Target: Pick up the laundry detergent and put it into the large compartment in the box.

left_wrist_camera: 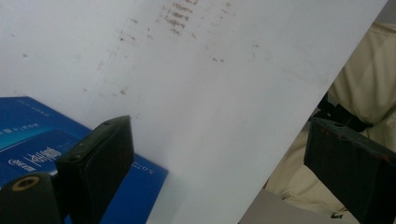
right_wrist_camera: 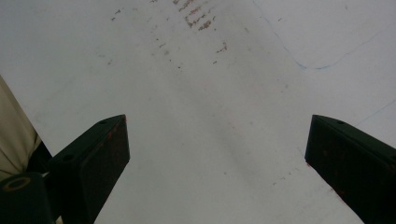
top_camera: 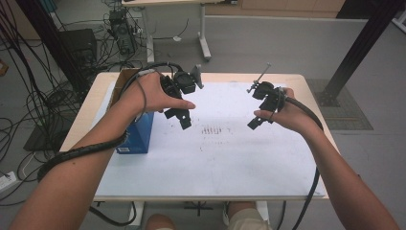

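Blue box [top_camera: 136,134] on stained white tabletop [top_camera: 215,158] (grey floor [top_camera: 287,48])

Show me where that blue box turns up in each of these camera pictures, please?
High view: the blue box stands at the table's left edge, just under the left claw.
Left gripper view: it lies at lower left, behind the near jaw.
Right gripper view: not in this picture.
Shared landmark: the patch of reddish-brown smudges on the white sheet, near the top of both gripper views.
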The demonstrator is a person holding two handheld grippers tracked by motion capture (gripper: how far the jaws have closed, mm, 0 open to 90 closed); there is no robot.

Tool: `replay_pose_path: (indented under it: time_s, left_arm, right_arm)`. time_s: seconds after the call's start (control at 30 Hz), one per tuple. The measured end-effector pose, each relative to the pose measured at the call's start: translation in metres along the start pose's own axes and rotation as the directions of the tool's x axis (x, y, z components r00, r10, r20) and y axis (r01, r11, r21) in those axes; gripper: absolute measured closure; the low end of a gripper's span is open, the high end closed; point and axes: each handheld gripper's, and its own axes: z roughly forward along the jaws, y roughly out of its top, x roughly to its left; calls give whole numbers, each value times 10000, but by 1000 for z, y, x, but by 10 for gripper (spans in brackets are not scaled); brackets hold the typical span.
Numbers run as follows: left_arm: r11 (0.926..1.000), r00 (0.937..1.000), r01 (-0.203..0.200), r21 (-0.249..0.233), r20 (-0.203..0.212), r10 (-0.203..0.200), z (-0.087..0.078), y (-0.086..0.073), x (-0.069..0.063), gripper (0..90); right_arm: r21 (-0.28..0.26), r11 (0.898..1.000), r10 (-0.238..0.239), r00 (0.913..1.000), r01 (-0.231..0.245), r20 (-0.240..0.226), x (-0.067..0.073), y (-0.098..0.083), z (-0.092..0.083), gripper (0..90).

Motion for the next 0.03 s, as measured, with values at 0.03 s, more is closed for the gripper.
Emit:
replay_pose_path:
  time_s: [0.03]
  left_arm:
    - [10000,10000,-28,-14,17,28,0,-1,0,90]
  right_arm:
    - [-17,10000,-16,10000,16,-9,0,-1,0,66]
